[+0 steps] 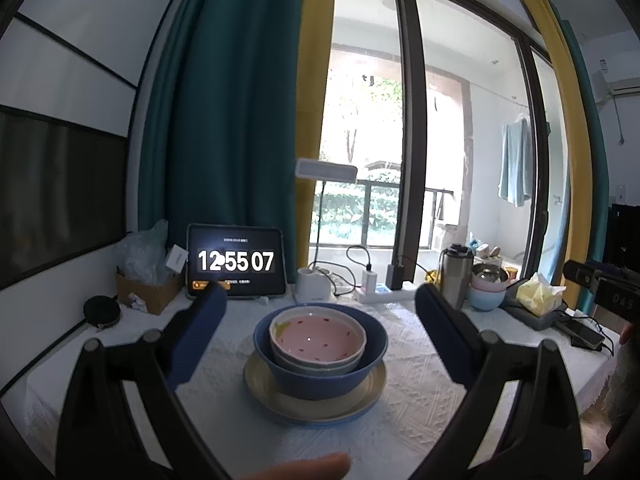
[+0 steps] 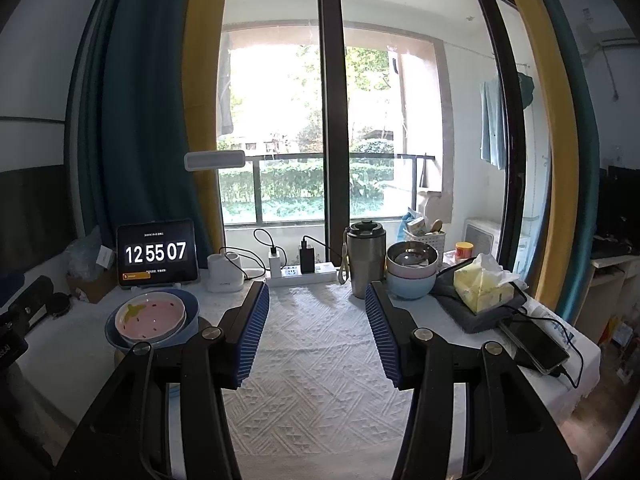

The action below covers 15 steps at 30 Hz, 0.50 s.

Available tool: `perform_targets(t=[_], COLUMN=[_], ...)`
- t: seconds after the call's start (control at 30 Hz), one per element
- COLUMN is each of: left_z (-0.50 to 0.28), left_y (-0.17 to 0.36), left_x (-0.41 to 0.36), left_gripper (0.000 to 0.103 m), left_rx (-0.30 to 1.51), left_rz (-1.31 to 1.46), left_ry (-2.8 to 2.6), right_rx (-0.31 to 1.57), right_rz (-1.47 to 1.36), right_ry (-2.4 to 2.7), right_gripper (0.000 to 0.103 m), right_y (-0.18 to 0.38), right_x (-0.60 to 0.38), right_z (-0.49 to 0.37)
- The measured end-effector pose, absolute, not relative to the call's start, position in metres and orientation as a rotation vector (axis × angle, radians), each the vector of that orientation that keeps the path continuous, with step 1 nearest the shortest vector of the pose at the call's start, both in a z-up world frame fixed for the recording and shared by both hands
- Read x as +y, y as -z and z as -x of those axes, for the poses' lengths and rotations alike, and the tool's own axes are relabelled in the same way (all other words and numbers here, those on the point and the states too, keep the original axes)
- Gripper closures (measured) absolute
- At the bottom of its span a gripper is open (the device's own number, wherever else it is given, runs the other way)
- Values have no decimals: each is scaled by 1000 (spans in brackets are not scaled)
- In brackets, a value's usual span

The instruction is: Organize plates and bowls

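A pink bowl with red specks (image 1: 318, 339) sits nested in a large blue bowl (image 1: 320, 376), which stands on a cream plate with a blue rim (image 1: 360, 400). My left gripper (image 1: 320, 300) is open, its blue fingers (image 1: 200, 332) standing wide on either side of the stack, apart from it. In the right wrist view the same pink bowl (image 2: 150, 316) and blue bowl (image 2: 192, 308) lie at the left. My right gripper (image 2: 316, 292) is open over bare tablecloth, nothing between its pads. Stacked pastel bowls (image 2: 412, 276) with a metal one on top stand at the back right.
Along the back of the table stand a tablet clock (image 2: 157, 256), a white lamp base (image 2: 224, 274), a power strip (image 2: 302, 272) and a steel tumbler (image 2: 365, 256). A tissue pack (image 2: 484, 284) and a phone (image 2: 536, 344) lie at the right. A fingertip (image 1: 308, 466) shows at the bottom.
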State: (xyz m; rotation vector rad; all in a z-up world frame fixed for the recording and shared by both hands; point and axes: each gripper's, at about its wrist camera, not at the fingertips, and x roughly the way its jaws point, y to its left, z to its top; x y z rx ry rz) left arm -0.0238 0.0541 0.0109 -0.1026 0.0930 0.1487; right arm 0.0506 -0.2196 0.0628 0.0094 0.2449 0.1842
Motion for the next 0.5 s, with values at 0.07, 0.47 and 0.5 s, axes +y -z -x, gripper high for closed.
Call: perform_targets(t=[0.07,0.47,0.5], left_z=[24,25,25], left_y=[-10,-10,-10], left_x=[54,54,54], left_gripper=[7,7,7], left_rx=[94,93,94], left_rz=[104,102,102], left_ry=[-150,-147,-147], right_rx=[251,254,254], right_rz=[-7,-8,-7], right_ry=[-184,-189,-189], right_gripper=[50,50,50], right_y=[-62,-61,-61], right_x=[-219,-216,-217], right_z=[-52,-52,-52])
